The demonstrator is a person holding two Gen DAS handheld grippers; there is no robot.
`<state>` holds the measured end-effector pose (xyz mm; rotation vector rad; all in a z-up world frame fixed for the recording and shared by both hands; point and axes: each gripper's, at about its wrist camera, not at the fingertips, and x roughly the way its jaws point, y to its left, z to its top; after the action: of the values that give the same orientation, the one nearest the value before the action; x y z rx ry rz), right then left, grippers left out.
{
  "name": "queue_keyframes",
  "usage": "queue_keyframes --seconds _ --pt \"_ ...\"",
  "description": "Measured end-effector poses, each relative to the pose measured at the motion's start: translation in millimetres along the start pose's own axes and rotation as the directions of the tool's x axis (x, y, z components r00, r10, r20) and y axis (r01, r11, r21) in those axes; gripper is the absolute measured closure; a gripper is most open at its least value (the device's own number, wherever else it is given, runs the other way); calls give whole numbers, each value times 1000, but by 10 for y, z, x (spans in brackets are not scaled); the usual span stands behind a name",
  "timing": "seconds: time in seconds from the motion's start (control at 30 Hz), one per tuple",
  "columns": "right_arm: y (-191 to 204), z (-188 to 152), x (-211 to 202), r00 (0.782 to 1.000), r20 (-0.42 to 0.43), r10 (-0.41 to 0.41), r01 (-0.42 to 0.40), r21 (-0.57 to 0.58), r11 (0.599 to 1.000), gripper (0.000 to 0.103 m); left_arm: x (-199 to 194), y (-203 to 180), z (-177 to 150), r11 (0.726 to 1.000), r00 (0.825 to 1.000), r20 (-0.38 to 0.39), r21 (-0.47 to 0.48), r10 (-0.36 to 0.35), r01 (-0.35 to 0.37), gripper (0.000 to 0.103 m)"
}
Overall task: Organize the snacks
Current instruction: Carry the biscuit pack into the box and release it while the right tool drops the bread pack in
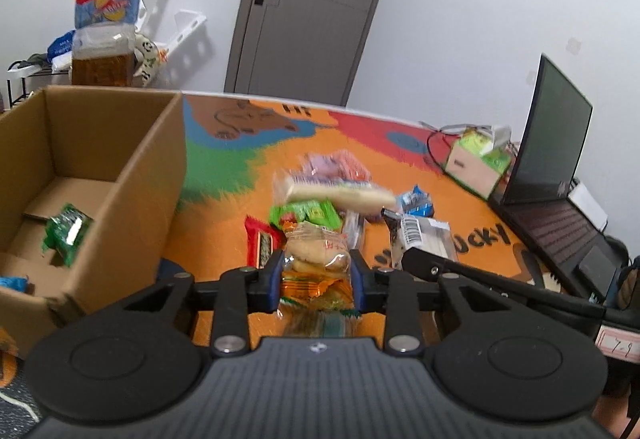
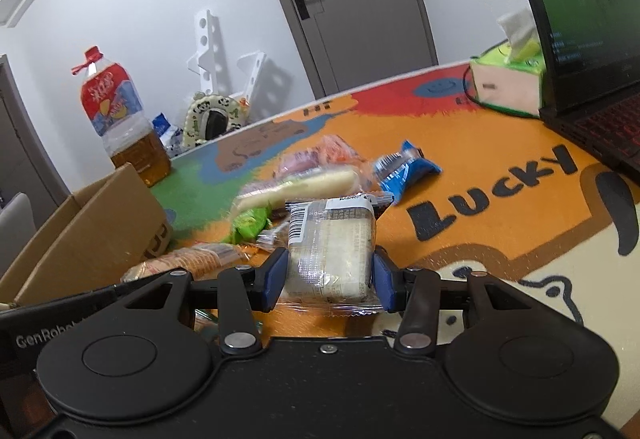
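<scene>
Left tongs pinched a crinkly clear biscuit packet at lower centre; right tongs clamped a blocky transparent cake pack. Corrugated cardboard box sat at left.

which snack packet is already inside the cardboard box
The green packet lying on the floor of the cardboard box; every other visible snack is still on the mat or held in a gripper.
</scene>
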<state>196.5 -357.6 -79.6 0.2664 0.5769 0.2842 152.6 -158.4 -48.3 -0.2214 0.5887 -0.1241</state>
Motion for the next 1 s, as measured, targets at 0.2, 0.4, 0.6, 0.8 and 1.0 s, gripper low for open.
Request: queue_keyframes --seconds 0.2,0.4,0.6,0.8,1.0 --pt "159 75 -64 999 30 32 -32 -20 999 57 -216 75 125 1000 997 72 -25 6 -4 71" --pt "366 159 -124 996 59 69 -66 -49 997 58 -441 196 229 998 990 138 -59 20 -12 71" --pt "579 207 -155 992 74 106 -100 -77 992 58 -650 353 320 996 981 193 -91 34 -17 71" --pt "808 237 -147 987 78 140 -132 -99 986 58 -788 568 376 991 972 225 -129 68 -39 71" --pt "1028 255 -119 983 74 167 -158 -120 980 58 -875 822 399 982 965 237 -174 112 -71 71"
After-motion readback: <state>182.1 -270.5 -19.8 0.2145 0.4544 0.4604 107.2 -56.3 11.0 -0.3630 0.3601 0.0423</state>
